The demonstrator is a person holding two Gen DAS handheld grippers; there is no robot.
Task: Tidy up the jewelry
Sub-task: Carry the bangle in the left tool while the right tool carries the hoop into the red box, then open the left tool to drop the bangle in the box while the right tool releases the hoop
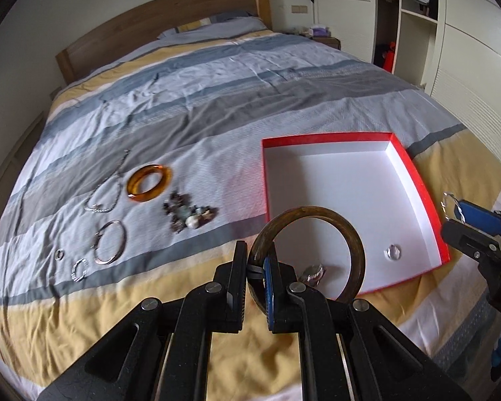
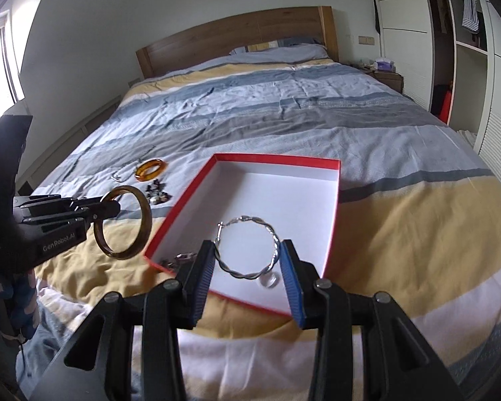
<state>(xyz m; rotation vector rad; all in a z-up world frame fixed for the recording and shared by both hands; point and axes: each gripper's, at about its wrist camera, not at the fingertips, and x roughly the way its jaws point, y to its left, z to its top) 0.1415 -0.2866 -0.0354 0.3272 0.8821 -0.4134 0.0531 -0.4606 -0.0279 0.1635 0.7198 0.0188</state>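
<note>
My left gripper is shut on a dark brown bangle, held above the near left corner of the red box. It also shows in the right wrist view with the bangle. My right gripper is shut on a twisted silver hoop, held over the box's near end. It shows in the left wrist view. Inside the white box lie a clear ring and a small silver piece.
On the striped bedspread left of the box lie an amber bangle, a silver chain, a silver hoop, a beaded cluster and small rings. A wardrobe stands to the right.
</note>
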